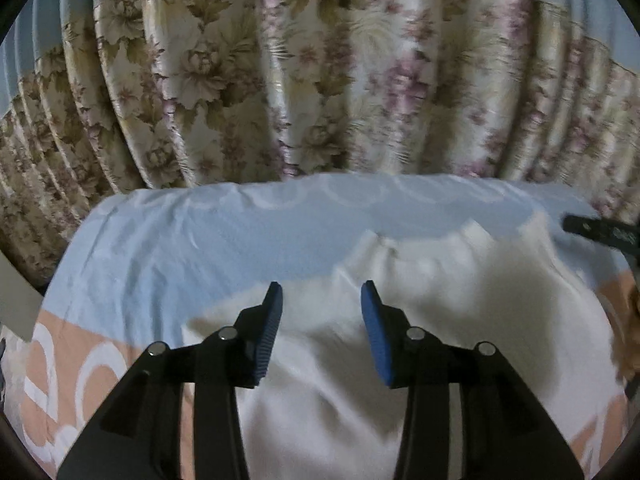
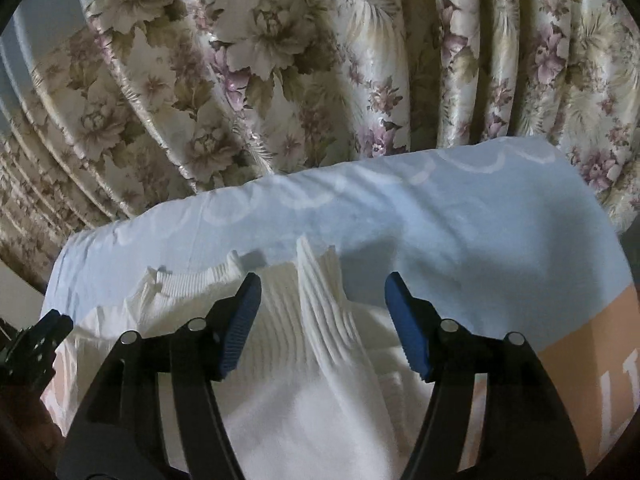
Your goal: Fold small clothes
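A white knitted garment [image 1: 420,304] lies spread on the bed; in the right wrist view [image 2: 320,340] its ribbed hem is bunched into a raised fold. My left gripper [image 1: 322,296] is open and empty, just above the garment's left part. My right gripper [image 2: 323,292] is open and empty, its jaws standing either side of the raised ribbed fold. The right gripper's tip [image 1: 600,230] shows at the right edge of the left wrist view. The left gripper [image 2: 40,336] shows at the left edge of the right wrist view.
The bed sheet [image 1: 200,240] is light blue with white rings and a peach band [image 2: 592,344] near me. A floral curtain [image 1: 280,80] hangs right behind the bed's far edge. A pale surface [image 1: 16,300] sits at the far left.
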